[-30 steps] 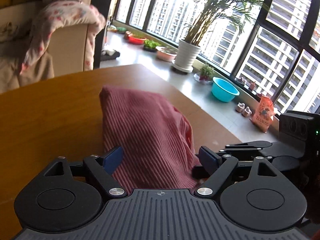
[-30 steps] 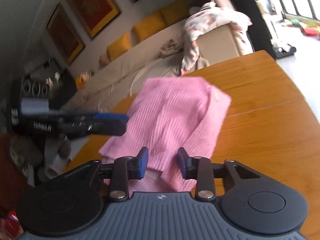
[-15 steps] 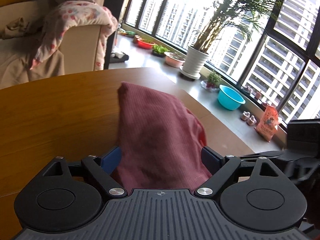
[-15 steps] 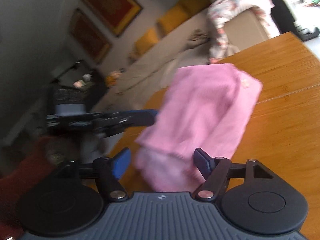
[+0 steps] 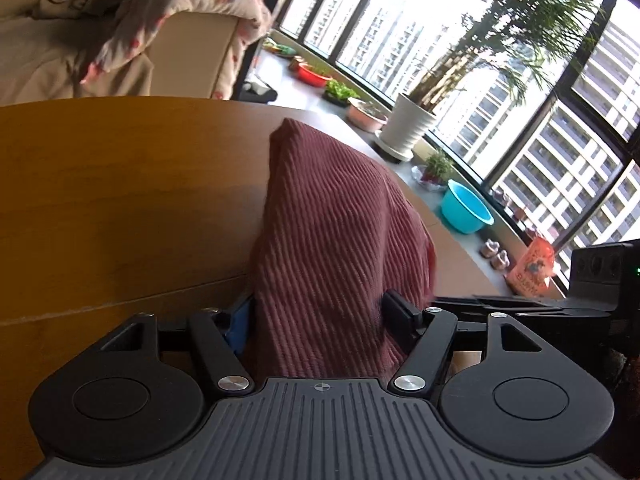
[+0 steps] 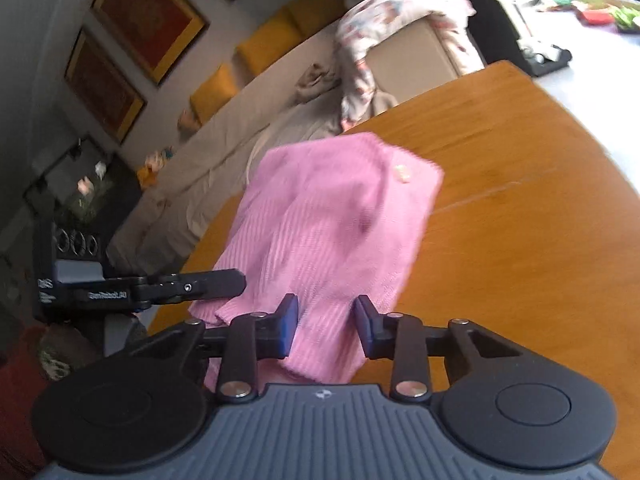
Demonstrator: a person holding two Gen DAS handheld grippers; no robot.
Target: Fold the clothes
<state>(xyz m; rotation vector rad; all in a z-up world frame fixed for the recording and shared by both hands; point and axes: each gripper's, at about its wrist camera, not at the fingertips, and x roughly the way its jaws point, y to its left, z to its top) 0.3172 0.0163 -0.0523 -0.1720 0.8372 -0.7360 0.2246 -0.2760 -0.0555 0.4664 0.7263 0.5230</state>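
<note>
On wooden table [image 5: 120, 208]: folded pink ribbed garment [image 6: 332, 232], small label unreadable. Left gripper [image 5: 320, 316] and right gripper [image 6: 326, 324] both spread, straddling its near edge. Sofa [image 6: 412, 48] beyond.

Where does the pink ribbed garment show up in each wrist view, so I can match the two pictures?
Left wrist: the pink ribbed garment fills the centre, looking dark maroon against the window light, running down between the left tongs.
Right wrist: centre, bright pink, its near edge between the right tongs.
Shared landmark: the floral blanket draped over the sofa arm.
</note>
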